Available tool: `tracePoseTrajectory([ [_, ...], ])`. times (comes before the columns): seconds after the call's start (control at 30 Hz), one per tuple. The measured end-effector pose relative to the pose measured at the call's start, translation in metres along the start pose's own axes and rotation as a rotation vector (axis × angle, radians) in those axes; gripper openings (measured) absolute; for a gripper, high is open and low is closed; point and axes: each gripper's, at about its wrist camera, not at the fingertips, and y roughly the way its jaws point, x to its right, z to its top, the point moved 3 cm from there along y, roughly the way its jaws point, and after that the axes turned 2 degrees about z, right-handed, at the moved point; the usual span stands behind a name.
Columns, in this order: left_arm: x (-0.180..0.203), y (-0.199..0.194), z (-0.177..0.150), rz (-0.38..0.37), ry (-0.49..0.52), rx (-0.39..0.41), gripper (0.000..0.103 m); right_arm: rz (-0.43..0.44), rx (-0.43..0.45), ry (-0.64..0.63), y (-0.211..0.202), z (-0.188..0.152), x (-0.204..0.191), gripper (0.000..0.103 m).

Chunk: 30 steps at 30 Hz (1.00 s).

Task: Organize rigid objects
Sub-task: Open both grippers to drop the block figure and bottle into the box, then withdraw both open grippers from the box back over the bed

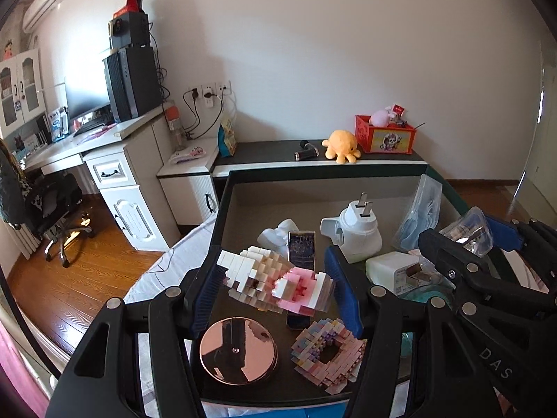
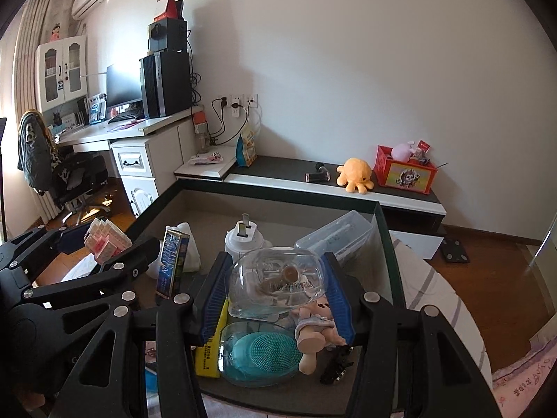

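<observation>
My left gripper [image 1: 275,287] is shut on a white and pink block-built figure [image 1: 275,284], held above the dark glass table [image 1: 250,191]. It also shows at the left of the right wrist view [image 2: 104,242]. My right gripper [image 2: 275,282] is shut on a clear glass bottle with a cork [image 2: 276,280], held above the table; the bottle also shows in the left wrist view [image 1: 470,233]. Under the left gripper lie a round rose-gold mirror [image 1: 238,350] and a pastel block ring [image 1: 327,353].
On the table: a white plug device [image 1: 357,231], a white charger [image 1: 393,270], a dark card box [image 1: 302,249], a clear case [image 2: 336,235], a teal brush in a clear shell [image 2: 264,351], a small doll [image 2: 315,327], a yellow pack [image 2: 209,351]. A low shelf [image 2: 278,170] stands behind.
</observation>
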Motion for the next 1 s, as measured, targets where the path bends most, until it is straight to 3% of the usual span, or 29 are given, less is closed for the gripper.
tracePoseTrajectory([
  [0.1,0.001,0.006,-0.005,0.001,-0.009,-0.018,0.061,0.000,-0.007,-0.004,0.007,-0.003,0.000,0.055],
  [0.2,0.000,0.000,-0.004,0.038,-0.011,-0.003,0.073,0.001,-0.016,-0.002,0.006,-0.003,-0.002,0.055],
  [0.3,-0.010,-0.017,-0.003,0.075,-0.039,0.032,0.089,-0.029,0.002,0.017,-0.006,-0.002,0.001,0.070],
  [0.33,-0.014,-0.025,-0.003,0.069,-0.054,0.045,0.096,-0.036,0.013,0.029,-0.015,-0.001,0.003,0.081],
  [0.37,-0.017,-0.035,-0.005,0.062,-0.070,0.056,0.100,-0.034,0.023,0.034,-0.022,0.000,0.004,0.084],
  [0.63,-0.037,-0.137,-0.025,0.060,-0.121,0.190,0.103,-0.006,0.121,0.040,-0.111,-0.002,-0.016,0.089],
  [0.7,-0.039,-0.166,-0.032,0.084,-0.125,0.237,0.103,-0.010,0.153,0.035,-0.138,-0.006,-0.024,0.094],
  [0.73,-0.039,-0.180,-0.035,0.087,-0.120,0.256,0.103,-0.014,0.166,0.032,-0.149,-0.008,-0.027,0.102],
  [1.0,-0.041,-0.270,-0.061,0.133,-0.103,0.372,0.103,-0.025,0.289,0.025,-0.245,-0.032,-0.051,0.103],
])
